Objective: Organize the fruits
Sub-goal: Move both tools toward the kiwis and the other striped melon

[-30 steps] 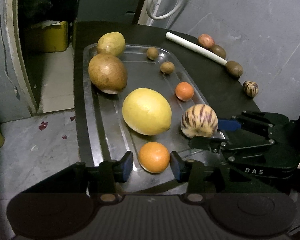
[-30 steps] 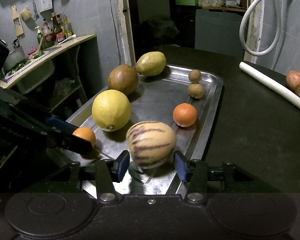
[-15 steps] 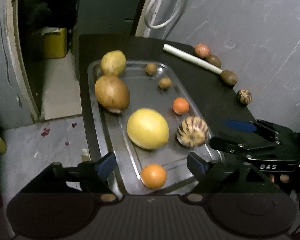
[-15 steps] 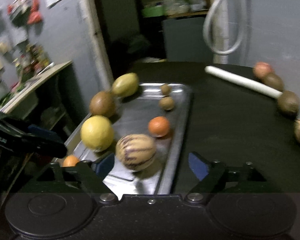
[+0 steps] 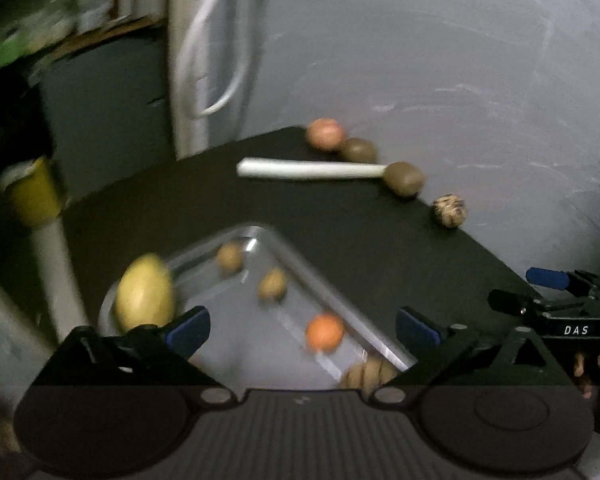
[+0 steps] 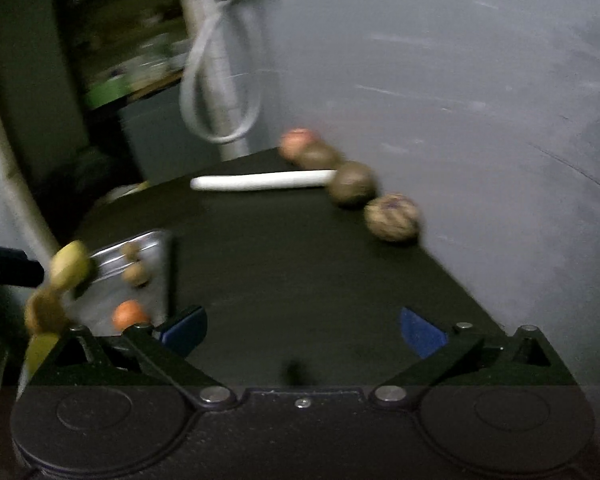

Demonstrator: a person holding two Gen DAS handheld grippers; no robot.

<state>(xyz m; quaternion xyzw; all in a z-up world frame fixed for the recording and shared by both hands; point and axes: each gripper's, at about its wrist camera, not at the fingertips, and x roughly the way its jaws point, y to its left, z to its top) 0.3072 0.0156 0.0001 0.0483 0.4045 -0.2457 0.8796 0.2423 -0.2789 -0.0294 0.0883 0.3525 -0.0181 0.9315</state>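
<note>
both jaws opening wide, nothing between either pair. left gripper (image 5: 302, 330) hangs over the tray (image 5: 292, 256) corner, small orange (image 5: 325, 331) lying in the gap untouched. right gripper (image 6: 304, 330) is over bare dark surface (image 6: 292, 248) beside the tray. loose fruits wait along the wall: striped one (image 6: 394, 218), brown one (image 6: 352, 188), pink one (image 5: 325, 133), next to a white tube (image 5: 308, 169). risks, my guess: both views blurred, so a fast reach could misjudge, nudge a round fruit off the edge, or clip the tube and scatter them.
</note>
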